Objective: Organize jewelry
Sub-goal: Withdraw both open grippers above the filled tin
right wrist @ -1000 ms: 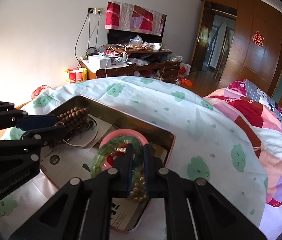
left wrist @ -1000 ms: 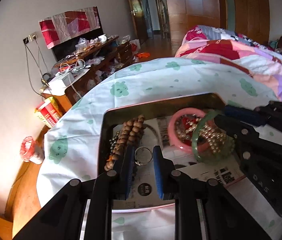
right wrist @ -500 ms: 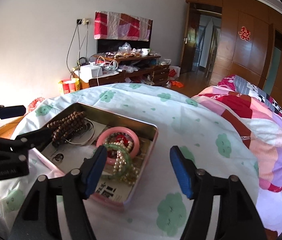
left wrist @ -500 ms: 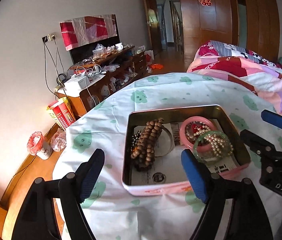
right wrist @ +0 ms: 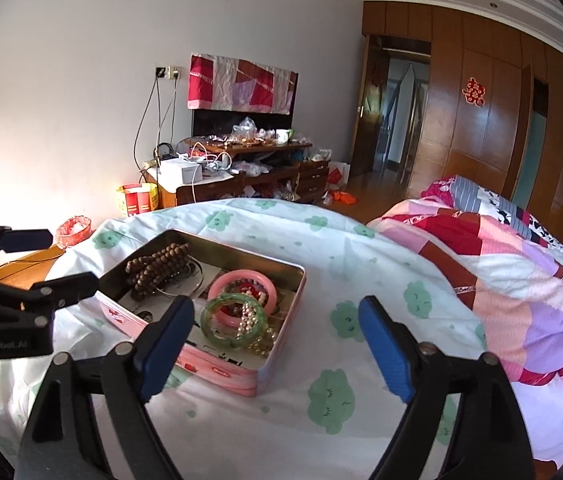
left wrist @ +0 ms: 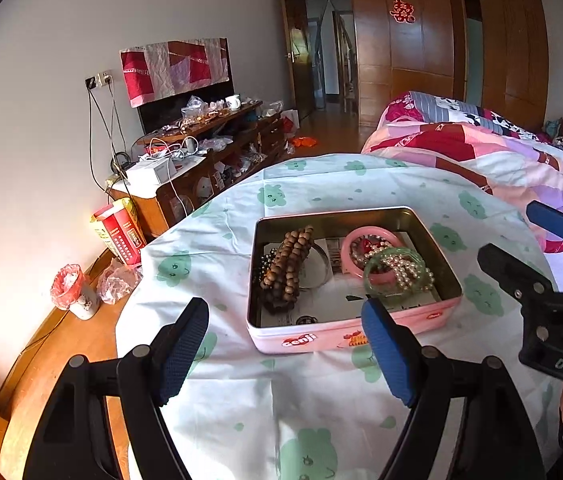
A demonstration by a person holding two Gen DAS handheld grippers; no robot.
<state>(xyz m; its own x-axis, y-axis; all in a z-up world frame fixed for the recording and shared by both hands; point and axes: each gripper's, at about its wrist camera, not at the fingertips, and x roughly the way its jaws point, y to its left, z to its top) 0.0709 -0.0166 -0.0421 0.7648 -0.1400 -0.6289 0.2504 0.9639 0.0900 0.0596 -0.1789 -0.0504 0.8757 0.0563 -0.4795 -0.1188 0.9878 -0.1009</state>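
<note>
A pink tin box (left wrist: 323,338) (right wrist: 221,374) sits on the bed sheet. It holds brown wooden beads (left wrist: 287,264) (right wrist: 157,266), a silver bangle (left wrist: 319,268), a pink bangle (left wrist: 365,236) (right wrist: 241,284), a green bangle (left wrist: 393,276) (right wrist: 233,320) and pearl beads (left wrist: 401,266). My left gripper (left wrist: 285,354) is open and empty, held back from the box's near side. My right gripper (right wrist: 275,348) is open and empty, above the box's near right corner. Each gripper shows at the edge of the other's view.
The box rests on a white sheet with green cloud prints (left wrist: 321,184). A pink and red quilt (right wrist: 501,264) lies to the right. A cluttered wooden TV stand (left wrist: 201,160), a red bin (left wrist: 69,288) and a yellow box (left wrist: 119,230) stand beyond the bed's left edge.
Both grippers were shut low inside the box, the left at the silver ring and the right at the green bangle. Both have opened wide and pulled back and up, leaving the jewelry in the box.
</note>
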